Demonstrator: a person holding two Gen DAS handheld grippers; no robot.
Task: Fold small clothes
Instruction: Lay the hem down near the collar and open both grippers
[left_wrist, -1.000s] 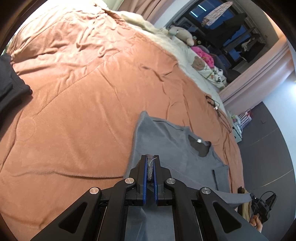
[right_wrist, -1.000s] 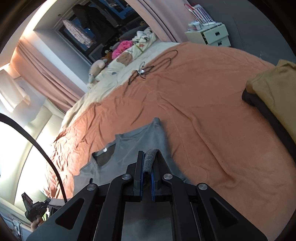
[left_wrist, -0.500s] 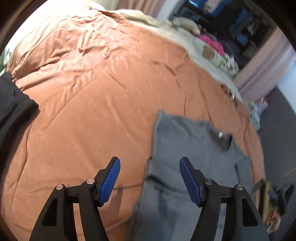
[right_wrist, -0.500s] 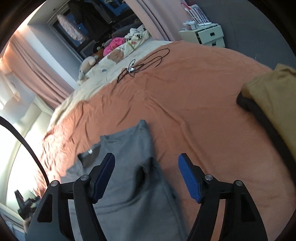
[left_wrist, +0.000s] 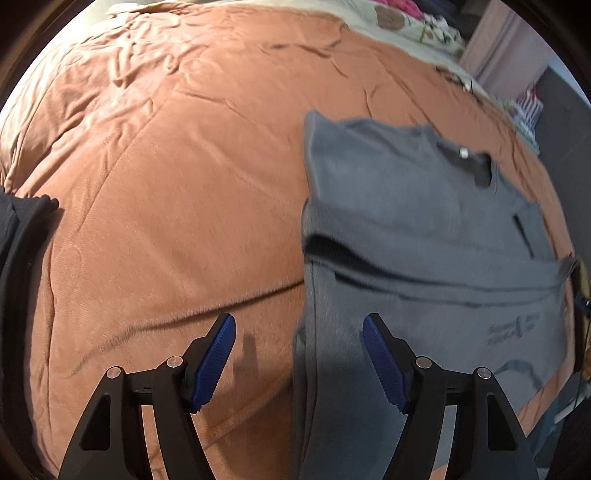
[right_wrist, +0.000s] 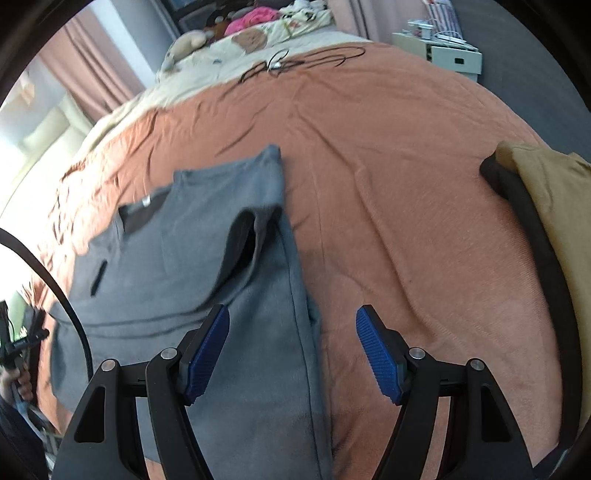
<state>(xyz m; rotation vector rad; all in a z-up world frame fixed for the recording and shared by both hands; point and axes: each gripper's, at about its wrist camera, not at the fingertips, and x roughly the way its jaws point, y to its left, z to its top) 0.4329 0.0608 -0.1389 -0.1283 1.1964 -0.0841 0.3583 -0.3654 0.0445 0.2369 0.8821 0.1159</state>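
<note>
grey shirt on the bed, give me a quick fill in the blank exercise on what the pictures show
1. The grey shirt lies on an ____ bedspread.
2. Both the left claw and the right claw are ____, with no cloth pinched.
3. At the right edge of the right wrist view lies a ____ garment.
4. A tangled black ____ lies near the pillows.

Missing words: orange; open; mustard yellow; cable

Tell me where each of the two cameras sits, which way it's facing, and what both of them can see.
Left wrist: on the left gripper, angled down at the orange bedspread and the grey shirt's edge; its open blue pads show.
Right wrist: on the right gripper, angled down at the shirt's other edge; open pads show, and a hand at far left.
Shared: shirt, bedspread.
</note>
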